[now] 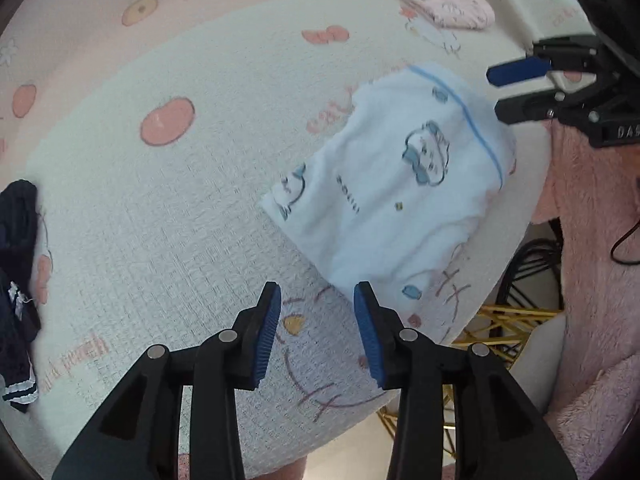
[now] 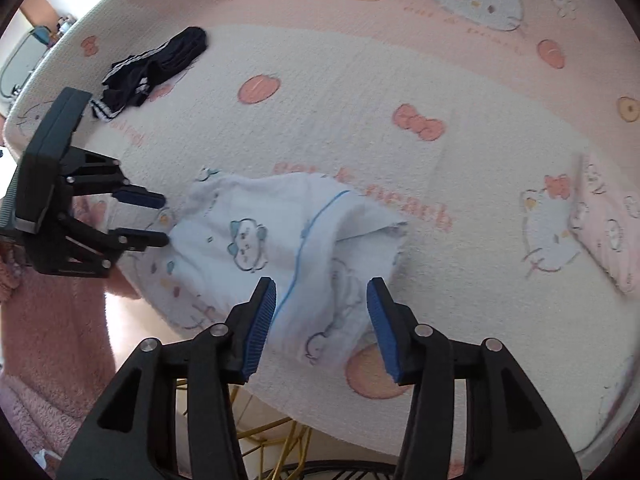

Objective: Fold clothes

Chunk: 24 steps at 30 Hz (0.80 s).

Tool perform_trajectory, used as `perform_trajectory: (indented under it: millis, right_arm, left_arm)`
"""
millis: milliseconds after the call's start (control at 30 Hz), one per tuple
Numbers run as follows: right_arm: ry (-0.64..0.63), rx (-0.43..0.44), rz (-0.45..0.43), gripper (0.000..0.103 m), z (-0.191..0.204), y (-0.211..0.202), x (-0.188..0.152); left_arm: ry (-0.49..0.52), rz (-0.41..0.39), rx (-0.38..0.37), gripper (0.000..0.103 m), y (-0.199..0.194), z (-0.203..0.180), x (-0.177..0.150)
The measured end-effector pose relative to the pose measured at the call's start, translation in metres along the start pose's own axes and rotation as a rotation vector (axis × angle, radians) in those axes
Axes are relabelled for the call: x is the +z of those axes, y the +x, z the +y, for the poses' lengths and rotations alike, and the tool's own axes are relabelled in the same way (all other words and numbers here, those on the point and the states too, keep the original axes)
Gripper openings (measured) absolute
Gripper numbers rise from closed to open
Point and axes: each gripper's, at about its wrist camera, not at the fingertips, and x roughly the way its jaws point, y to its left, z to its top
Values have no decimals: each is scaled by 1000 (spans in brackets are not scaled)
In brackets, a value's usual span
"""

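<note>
White garment (image 1: 404, 184), roughly folded, blue piping and cartoon cloud prints, lying near edge of pink cat-print bedspread (image 1: 160, 200). Printed writing illegible. Left gripper (image 1: 318, 334) and right gripper (image 2: 322, 322) spread, empty.

Three garments are counted on the printed bedspread (image 2: 400, 80): one white garment (image 2: 280, 248) with blue cartoon prints, one dark navy garment (image 2: 160, 64) with white stripes, one pink folded piece (image 2: 612, 232). Two grippers are seen, left gripper (image 1: 316, 328) and right gripper (image 2: 322, 320).
</note>
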Motion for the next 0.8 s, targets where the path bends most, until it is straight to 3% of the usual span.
perform_trajectory:
  millis: [67,167,267,333,433,500,567,600,700,800]
  right_arm:
    - [18,-8,-55,49,8,-7,-2]
    - [64,-14,-110,49,26,1,-10]
    - [48,-23,-76,49,37,27,-18]
    - [-16,-60,-58,49,45,35,-25]
    - [-158,-124,58,47,51,38,-28]
    - [-212,-148,150,46,45,30,-27]
    - [-316,-233,222,48,43,15,-20]
    - [-341,-256,222,48,43,6,-15]
    - [-308,-256,110,51,44,-28,7]
    - [-149,-136,-19,52,46,-23,13]
  left_arm:
    - [-18,-74,-38,41,-9,-10,9]
    - [-25,-86,-90,41,-1,-21,15]
    - [-4,-11,-59,41,28,-28,12]
    - [40,-12,-38,41,28,-32,2]
    - [54,47,9,46,22,-29,-7]
    - [31,49,10,48,20,-27,-7]
    - [26,46,21,48,20,-29,-5]
    - [31,44,30,48,22,-33,-3]
    - [33,30,51,48,26,-42,2]
    - [-2,-20,66,48,18,-44,5]
